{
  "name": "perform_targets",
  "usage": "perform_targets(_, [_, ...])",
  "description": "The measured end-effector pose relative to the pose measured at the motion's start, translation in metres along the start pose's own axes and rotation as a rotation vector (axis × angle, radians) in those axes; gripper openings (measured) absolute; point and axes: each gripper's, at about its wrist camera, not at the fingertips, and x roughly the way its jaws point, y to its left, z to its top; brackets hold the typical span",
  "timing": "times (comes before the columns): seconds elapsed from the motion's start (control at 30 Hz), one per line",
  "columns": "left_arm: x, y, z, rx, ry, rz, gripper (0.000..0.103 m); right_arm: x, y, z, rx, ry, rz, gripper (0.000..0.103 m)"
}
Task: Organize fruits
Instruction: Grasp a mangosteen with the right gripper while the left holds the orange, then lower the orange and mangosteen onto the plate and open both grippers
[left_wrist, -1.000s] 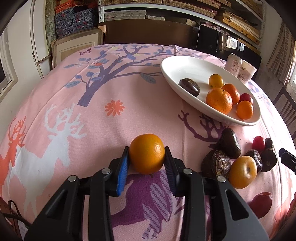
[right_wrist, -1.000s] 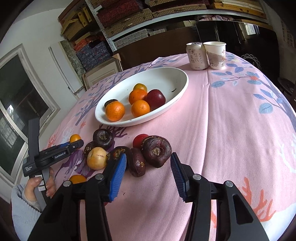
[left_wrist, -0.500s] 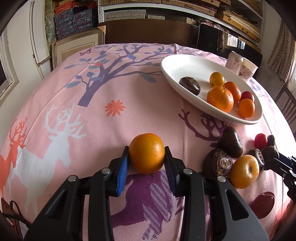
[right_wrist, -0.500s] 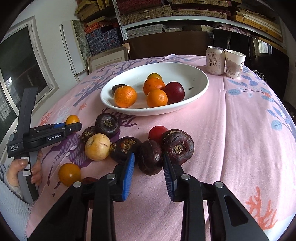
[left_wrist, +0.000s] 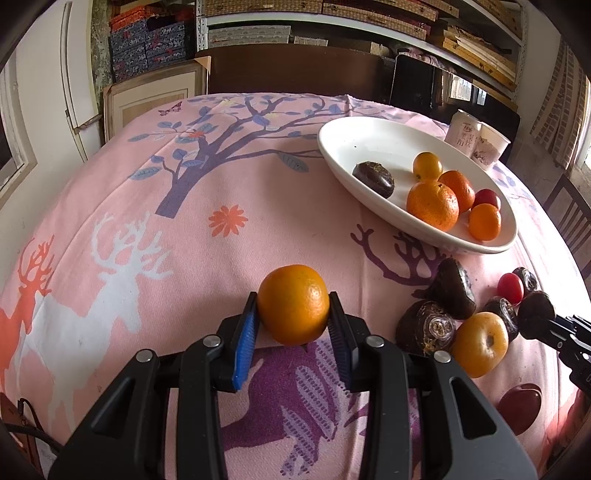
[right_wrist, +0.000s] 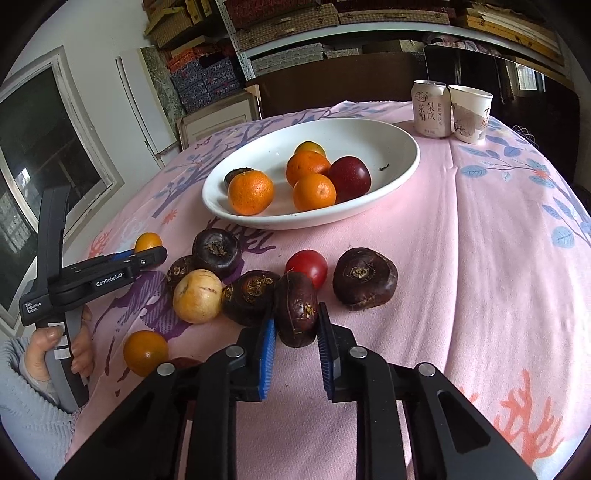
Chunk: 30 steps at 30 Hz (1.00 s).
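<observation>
Six fruits are already gathered in the white bowl (right_wrist: 400, 173), while an orange (left_wrist: 293, 304) is clamped in the left gripper (left_wrist: 293, 332), a dark fruit (right_wrist: 296, 309) is pinched in the just-closed right gripper (right_wrist: 295, 341), and several others are left on the tablecloth (right_wrist: 480, 258).

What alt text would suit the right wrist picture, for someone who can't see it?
The right gripper has just closed its blue pads on a dark fruit lying among other loose fruits on a pink tablecloth. Behind stands a white bowl of oranges; at left, the left gripper holds a small orange.
</observation>
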Motion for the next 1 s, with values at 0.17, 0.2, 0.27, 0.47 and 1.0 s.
perform_targets(0.17, [-0.01,-0.005,0.0,0.018,-0.034,-0.002,0.036,-0.008,-0.005,0.002,0.019,-0.032,0.004,0.021])
perform_targets(0.2, [-0.012,-0.007,0.0,0.021,-0.042,-0.005,0.036,-0.012,-0.006,0.003,0.026,-0.045,0.006,0.021])
perform_targets(0.27, [-0.018,-0.01,0.002,0.028,-0.06,-0.014,0.036,-0.019,-0.011,0.005,0.046,-0.073,0.016,0.021])
perform_targets(0.47, [-0.033,-0.027,0.024,0.033,-0.1,-0.068,0.036,-0.036,-0.024,0.02,0.115,-0.138,0.06,0.021])
perform_targets(1.0, [0.051,-0.074,0.117,0.043,-0.057,-0.091,0.045,0.045,0.004,0.096,0.039,-0.041,0.098,0.032])
